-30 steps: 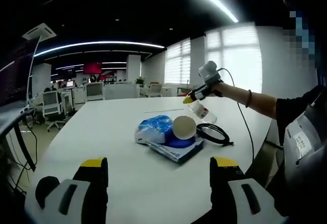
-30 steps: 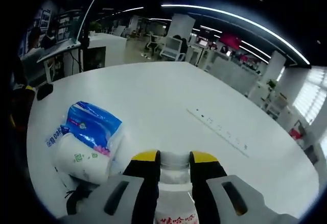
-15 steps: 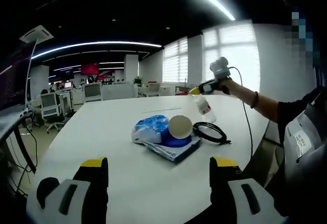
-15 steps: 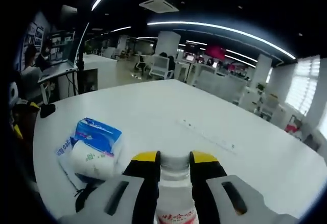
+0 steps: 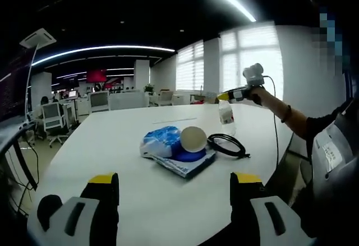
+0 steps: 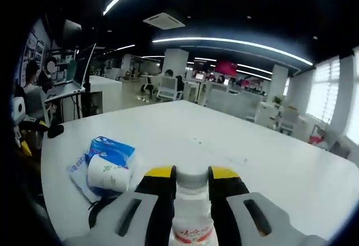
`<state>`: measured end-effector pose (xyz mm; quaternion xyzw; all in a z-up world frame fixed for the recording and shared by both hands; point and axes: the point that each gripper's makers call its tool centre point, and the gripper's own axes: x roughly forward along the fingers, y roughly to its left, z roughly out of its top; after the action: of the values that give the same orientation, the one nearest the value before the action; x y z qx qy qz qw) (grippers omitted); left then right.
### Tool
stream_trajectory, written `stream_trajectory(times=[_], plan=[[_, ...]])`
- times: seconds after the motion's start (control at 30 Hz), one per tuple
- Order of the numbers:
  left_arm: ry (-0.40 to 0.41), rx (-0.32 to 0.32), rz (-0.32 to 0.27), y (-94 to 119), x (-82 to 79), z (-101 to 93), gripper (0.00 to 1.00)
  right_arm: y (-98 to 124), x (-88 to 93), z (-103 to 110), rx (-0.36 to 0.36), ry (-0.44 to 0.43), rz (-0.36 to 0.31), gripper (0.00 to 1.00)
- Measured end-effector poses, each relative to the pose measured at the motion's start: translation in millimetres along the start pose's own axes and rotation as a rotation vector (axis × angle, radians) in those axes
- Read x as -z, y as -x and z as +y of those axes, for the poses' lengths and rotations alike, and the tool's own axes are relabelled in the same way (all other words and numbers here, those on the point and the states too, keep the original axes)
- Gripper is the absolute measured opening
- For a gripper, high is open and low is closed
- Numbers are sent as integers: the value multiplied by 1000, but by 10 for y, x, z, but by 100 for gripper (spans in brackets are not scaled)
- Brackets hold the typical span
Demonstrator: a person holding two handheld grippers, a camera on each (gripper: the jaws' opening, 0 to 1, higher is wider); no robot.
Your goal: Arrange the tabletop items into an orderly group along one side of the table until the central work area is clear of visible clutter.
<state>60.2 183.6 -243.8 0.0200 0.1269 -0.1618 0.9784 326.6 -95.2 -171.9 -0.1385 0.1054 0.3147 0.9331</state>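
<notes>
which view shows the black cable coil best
The left gripper view: the black cable coil lies whole on the white table beside the tissue pack. The right gripper view shows an arc by its jaws.

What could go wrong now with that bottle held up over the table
The right gripper holds the water bottle only by its neck, in the air over the table, so it could swing or slip and drop. If lowered carelessly, it might land on the coiled black cable or knock the paper roll off the tissue pack.
</notes>
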Motion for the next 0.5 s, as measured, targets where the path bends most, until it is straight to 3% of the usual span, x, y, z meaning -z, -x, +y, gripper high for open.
stream_trajectory(times=[0.5], plan=[[-3, 4, 0, 10, -8, -8, 81, 230, 55, -116, 49, -67, -27, 20]])
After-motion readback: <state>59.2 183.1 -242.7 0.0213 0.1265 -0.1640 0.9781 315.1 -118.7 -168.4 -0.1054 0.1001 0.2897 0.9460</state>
